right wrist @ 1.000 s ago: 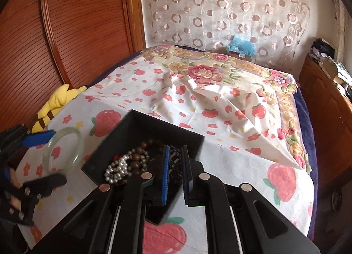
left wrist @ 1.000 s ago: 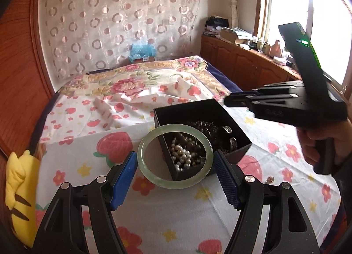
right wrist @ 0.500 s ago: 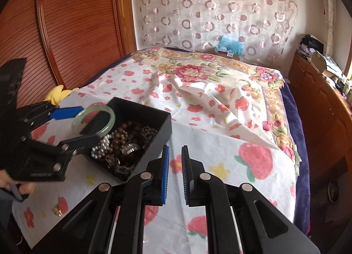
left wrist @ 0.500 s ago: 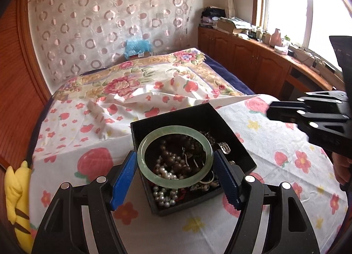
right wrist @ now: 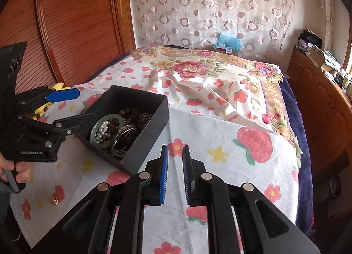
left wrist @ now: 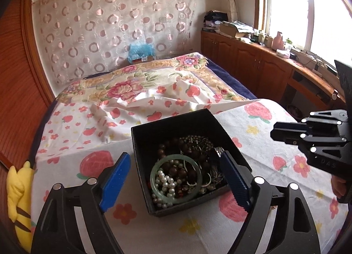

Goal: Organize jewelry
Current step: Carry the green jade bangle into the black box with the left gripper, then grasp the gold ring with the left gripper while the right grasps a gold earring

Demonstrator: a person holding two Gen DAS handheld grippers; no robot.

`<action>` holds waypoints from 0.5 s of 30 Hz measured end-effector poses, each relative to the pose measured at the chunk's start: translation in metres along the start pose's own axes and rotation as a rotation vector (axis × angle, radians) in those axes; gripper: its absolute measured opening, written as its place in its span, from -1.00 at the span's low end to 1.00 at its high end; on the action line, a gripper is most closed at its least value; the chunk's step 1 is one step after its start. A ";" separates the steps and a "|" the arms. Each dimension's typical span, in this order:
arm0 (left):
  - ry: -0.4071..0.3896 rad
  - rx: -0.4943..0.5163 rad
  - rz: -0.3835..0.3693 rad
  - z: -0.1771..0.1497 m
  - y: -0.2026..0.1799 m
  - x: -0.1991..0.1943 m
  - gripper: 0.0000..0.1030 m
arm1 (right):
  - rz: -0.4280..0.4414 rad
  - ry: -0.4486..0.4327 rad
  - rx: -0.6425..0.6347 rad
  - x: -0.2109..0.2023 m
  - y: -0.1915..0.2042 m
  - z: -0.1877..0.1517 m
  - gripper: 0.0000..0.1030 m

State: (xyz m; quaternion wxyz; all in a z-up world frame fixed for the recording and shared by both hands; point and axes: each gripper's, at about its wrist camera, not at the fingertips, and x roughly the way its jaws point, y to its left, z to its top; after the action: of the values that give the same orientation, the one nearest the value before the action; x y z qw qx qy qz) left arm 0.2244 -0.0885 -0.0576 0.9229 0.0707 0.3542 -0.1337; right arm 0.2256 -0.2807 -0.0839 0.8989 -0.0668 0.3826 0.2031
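A black open box point(left wrist: 154, 131) sits on the strawberry-print cloth and holds pearls, dark beads and metal pieces. A pale green jade bangle point(left wrist: 176, 178) lies inside it on top of the pearls; it also shows in the right wrist view point(right wrist: 107, 130). My left gripper point(left wrist: 176, 179) is open above the box's near side, its blue pads wide on either side of the bangle and apart from it. My right gripper point(right wrist: 175, 173) is nearly shut and empty, to the right of the box point(right wrist: 151, 135), above the cloth.
A small gold piece point(right wrist: 55, 199) lies on the cloth near the front left. A yellow plush toy point(left wrist: 16, 190) lies at the bed's left edge by the wooden headboard point(right wrist: 66, 23). Wooden cabinets point(left wrist: 253, 67) line the right wall.
My left gripper opened and the jade bangle dropped from its pads into the box. The right gripper moved further right, away from the box.
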 end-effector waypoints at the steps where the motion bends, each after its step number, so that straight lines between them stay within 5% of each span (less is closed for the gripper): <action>1: -0.001 -0.002 -0.002 -0.001 0.000 -0.002 0.57 | 0.002 -0.002 -0.003 -0.001 0.002 -0.003 -0.71; 7: -0.012 -0.001 -0.008 -0.016 0.003 -0.023 0.69 | 0.020 -0.010 -0.011 -0.009 0.017 -0.026 -0.39; 15: -0.024 0.003 -0.057 -0.045 0.003 -0.049 0.82 | 0.034 0.016 -0.037 -0.007 0.033 -0.054 -0.39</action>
State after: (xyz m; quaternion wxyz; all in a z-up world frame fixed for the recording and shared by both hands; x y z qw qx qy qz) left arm 0.1616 -0.0660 -0.0573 0.9228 0.0603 0.3447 -0.1614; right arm 0.1715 -0.2678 -0.1158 0.8908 -0.0782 0.3869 0.2250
